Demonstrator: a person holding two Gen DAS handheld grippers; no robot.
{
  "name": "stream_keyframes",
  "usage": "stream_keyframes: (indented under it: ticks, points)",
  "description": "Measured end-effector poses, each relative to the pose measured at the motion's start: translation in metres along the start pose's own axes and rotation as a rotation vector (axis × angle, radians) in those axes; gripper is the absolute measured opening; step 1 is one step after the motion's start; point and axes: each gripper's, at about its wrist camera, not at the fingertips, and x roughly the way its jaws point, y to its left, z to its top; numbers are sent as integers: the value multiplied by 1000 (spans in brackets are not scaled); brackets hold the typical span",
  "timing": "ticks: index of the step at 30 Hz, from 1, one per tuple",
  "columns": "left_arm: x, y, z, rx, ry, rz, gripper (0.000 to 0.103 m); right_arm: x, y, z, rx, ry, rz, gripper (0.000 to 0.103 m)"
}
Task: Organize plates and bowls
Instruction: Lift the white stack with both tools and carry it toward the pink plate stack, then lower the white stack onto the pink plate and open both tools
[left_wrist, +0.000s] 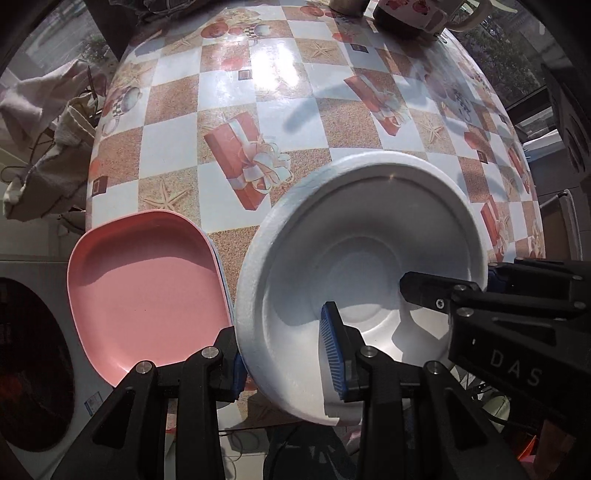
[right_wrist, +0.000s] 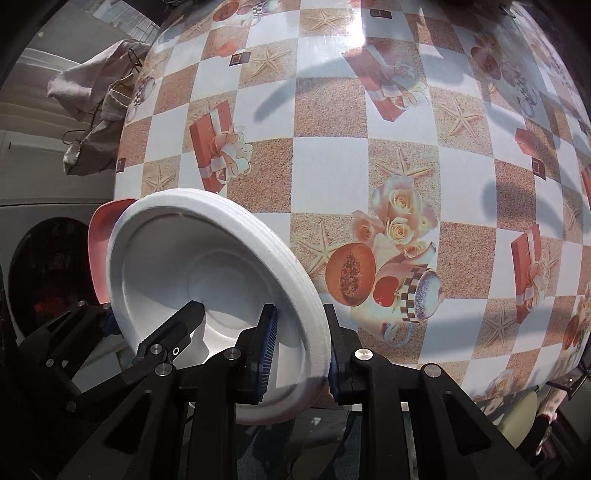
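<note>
Both tongs clamp the white foam bowl (left_wrist: 354, 266) by opposite rims: the left gripper (left_wrist: 288, 354) beside the pink plate (left_wrist: 147, 288), the right gripper (right_wrist: 301, 350) over the table (right_wrist: 332, 166). A light, even squeeze seems wise, moving both together, since foam likely cracks.

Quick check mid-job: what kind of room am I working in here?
Likely a home kitchen or laundry corner: a patterned oilcloth table, a front-loading washing machine beside it, and mugs at the far edge.

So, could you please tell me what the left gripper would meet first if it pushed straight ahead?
The left gripper already straddles the white foam bowl's near rim, so it would likely press deeper onto that wall first.
</note>
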Motion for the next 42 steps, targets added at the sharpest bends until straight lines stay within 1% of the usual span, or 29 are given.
stream_keyframes:
  ticks: [2,4,7,13,17,23,27,28,29,30,31,33,35,36,37,38,39,40,42]
  points:
    - [-7,16,-6,-27,-16,14,39,-4,16,-1,-30,-8,10,26]
    - [-12,23,-14,-55,-31,36,39,-3,27,12,-62,-9,21,26]
    - [-22,48,-24,-103,-39,61,39,6,46,17,-110,-5,33,27]
    - [-22,90,-36,-188,-28,97,39,27,89,17,-195,25,40,27]
    - [-20,113,-44,-224,-19,110,39,40,104,22,-223,41,38,27]
    - [-4,123,-45,-238,-6,108,39,59,111,29,-238,60,23,28]
    - [0,124,-46,-240,-25,119,42,64,111,30,-255,70,11,29]
    - [1,122,-46,-235,-28,124,44,64,110,29,-256,73,8,29]
    - [2,120,-46,-228,-33,122,50,63,109,28,-259,72,9,29]
    - [1,119,-47,-226,-40,116,52,64,111,28,-265,71,8,29]
    - [0,117,-48,-224,-50,114,57,64,111,27,-275,71,4,33]
    - [0,117,-48,-224,-49,111,58,65,116,27,-287,63,13,37]
    - [0,117,-49,-221,-41,108,58,60,116,26,-289,55,42,49]
    - [-1,116,-49,-217,-37,115,58,56,117,25,-292,49,49,67]
    - [-3,115,-49,-213,-37,142,61,53,119,24,-301,35,31,84]
    - [-5,114,-48,-209,-43,175,67,46,121,23,-317,12,19,86]
    - [-9,114,-48,-211,-58,185,72,42,123,23,-327,-3,21,86]
    - [-13,115,-48,-215,-74,194,79,38,123,24,-330,-12,33,86]
    - [-22,118,-48,-222,-95,189,80,30,122,24,-319,-36,54,86]
